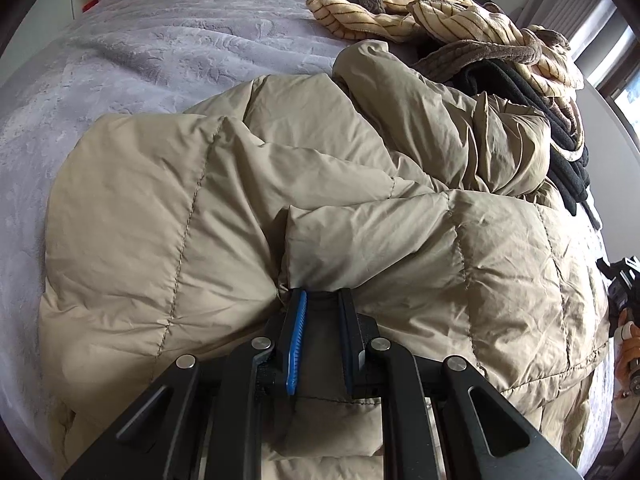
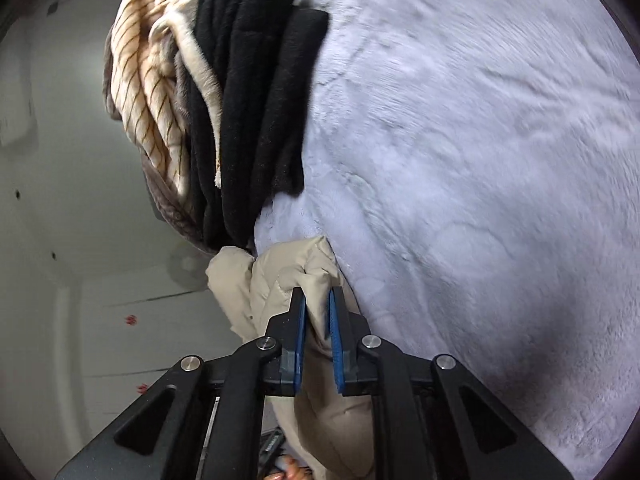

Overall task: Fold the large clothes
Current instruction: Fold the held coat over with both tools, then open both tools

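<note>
Both the left gripper [image 1: 320, 296] and right gripper [image 2: 317, 294] have fingers clamped on the puffy beige quilted down jacket [image 1: 248, 208]; its slick shell between them could slip free once lifted.

The khaki puffer jacket [image 1: 360, 216] is thin woven shell cloth with a faint sheen, finely creased and quilted by stitched seams. The grey bedspread [image 1: 160, 60] under it is matt plush with an embossed pattern. The cream striped blanket [image 1: 460, 16] looks soft and fleecy, and the black garment [image 2: 256, 100] is a matt, napped fleece, though blur makes its weave hard to judge. The left gripper [image 1: 322, 300] is matt black plastic with bright metal pins and ribbed blue pads.
</note>
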Demonstrator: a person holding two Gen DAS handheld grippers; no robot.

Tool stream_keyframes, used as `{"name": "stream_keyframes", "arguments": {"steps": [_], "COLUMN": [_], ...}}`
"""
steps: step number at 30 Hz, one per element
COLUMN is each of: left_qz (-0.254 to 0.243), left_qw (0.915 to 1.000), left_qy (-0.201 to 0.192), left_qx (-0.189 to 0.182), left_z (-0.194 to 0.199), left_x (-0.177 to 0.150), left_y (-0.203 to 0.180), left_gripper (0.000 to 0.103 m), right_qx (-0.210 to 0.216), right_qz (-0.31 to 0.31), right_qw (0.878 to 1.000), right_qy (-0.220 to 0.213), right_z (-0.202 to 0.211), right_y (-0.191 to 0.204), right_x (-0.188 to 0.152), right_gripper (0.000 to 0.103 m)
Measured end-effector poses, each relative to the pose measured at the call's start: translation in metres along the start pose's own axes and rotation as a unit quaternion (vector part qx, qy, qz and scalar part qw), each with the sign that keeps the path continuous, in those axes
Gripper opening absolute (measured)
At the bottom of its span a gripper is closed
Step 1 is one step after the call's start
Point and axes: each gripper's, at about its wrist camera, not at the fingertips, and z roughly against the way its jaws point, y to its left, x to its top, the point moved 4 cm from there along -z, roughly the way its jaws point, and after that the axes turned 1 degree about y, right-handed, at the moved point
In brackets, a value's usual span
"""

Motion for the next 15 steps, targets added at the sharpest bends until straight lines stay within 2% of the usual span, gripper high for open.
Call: {"name": "stream_keyframes", "arguments": {"steps": [1,2,4,5,6,7,9,12,15], "left_qz": [0.000,0.001,-0.001,-0.004,-0.006,-0.008,-0.007,-0.003,-0.004], "left_qw": [1.0000,1.0000,0.9999,0.9999,0.9998,0.9997,0.9997,0.9998,0.9997], "left_qy": [0.000,0.001,0.001,0.001,0.001,0.001,0.000,-0.002,-0.004], "left_qx": [0.000,0.001,0.010,0.016,0.019,0.021,0.021,0.021,0.023], "left_z": [0.000,-0.001,-0.001,-0.001,-0.001,-0.001,-0.001,-0.001,-0.001], "left_x": [0.000,0.000,0.000,0.000,0.000,0.000,0.000,0.000,0.000], "left_y": [0.000,0.000,-0.002,-0.004,-0.005,-0.005,-0.005,-0.004,-0.005], "left_gripper": [0.017,0.017,0.017,0.017,0.017,0.017,0.017,0.017,0.017], "right_qx": [-0.004,-0.028,-0.159,-0.203,-0.219,-0.219,-0.203,-0.182,-0.221], "right_qz": [-0.007,-0.003,0.058,0.098,0.122,0.149,0.192,0.266,0.300], "right_qw": [1.000,1.000,0.985,0.973,0.965,0.960,0.956,0.946,0.928], "right_qy": [0.004,0.001,-0.030,-0.051,-0.069,-0.086,-0.086,-0.042,0.000], "right_z": [-0.001,0.003,0.010,0.015,0.020,0.026,0.030,0.022,0.005], "right_y": [-0.005,-0.006,-0.003,0.009,0.019,0.033,0.059,0.086,0.073], "right_x": [0.000,0.000,0.000,-0.002,-0.005,-0.012,-0.029,-0.073,-0.103], "right_gripper": [0.014,0.014,0.013,0.013,0.013,0.013,0.014,0.014,0.014]}}
